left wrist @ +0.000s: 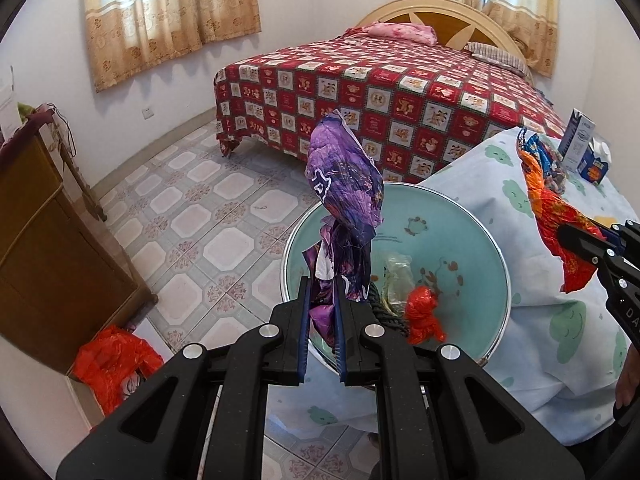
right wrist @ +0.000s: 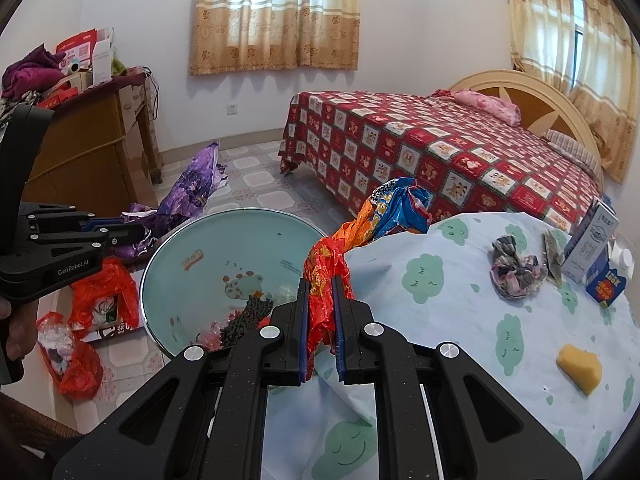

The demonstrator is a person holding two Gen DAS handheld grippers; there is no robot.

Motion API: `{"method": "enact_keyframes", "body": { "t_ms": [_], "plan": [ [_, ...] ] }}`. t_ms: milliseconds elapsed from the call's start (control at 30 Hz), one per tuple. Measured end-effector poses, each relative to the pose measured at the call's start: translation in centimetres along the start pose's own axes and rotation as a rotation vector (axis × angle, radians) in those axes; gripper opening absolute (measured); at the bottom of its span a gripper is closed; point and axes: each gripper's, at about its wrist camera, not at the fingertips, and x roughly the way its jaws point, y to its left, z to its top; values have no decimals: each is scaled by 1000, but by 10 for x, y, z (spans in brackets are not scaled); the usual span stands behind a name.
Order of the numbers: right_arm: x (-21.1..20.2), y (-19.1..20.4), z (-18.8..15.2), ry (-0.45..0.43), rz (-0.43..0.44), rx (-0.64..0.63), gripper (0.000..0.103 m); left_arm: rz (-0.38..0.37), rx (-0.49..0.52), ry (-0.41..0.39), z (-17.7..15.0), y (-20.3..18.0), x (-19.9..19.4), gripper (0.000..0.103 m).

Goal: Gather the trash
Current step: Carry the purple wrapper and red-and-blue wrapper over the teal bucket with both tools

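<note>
My left gripper (left wrist: 323, 292) is shut on a crumpled purple wrapper (left wrist: 346, 184) that stands up above a pale green basin (left wrist: 472, 232). In the right wrist view that gripper (right wrist: 138, 232) and purple wrapper (right wrist: 188, 196) hang over the basin (right wrist: 176, 252) from the left. My right gripper (right wrist: 322, 284) is shut on a red, orange and blue wrapper (right wrist: 376, 212) at the edge of the cloth-covered table (right wrist: 460, 320). From the left wrist view the right gripper (left wrist: 568, 236) and its wrapper (left wrist: 548, 204) sit at the right. Red plastic scrap (left wrist: 424, 312) and other bits lie in the basin.
On the table lie a crumpled patterned wrapper (right wrist: 516, 272), a yellow sponge (right wrist: 580, 366) and cartons (right wrist: 592, 248). Red bags (right wrist: 100, 292) sit on the tiled floor beside a wooden cabinet (right wrist: 92, 152). A bed (right wrist: 440, 152) with a red checked cover fills the back.
</note>
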Motion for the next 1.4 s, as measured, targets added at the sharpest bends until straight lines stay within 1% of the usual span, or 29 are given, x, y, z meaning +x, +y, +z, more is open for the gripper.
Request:
{"method": "enact_keyframes", "body": {
  "t_ms": [267,833,1167,1400],
  "plan": [
    [6,6,4,1,15,-21,11,7,-17,-4,2,8,0,10],
    [11,18,8,5,33,-46,11,2,-23,-5,2,11,0,10],
    [13,20,9,6,45,-55,11,-2,-22,-5,2,10,0,10],
    [15,25,8,6,58,-63,11,-25,-8,-4,2,0,1,10]
  ]
}}
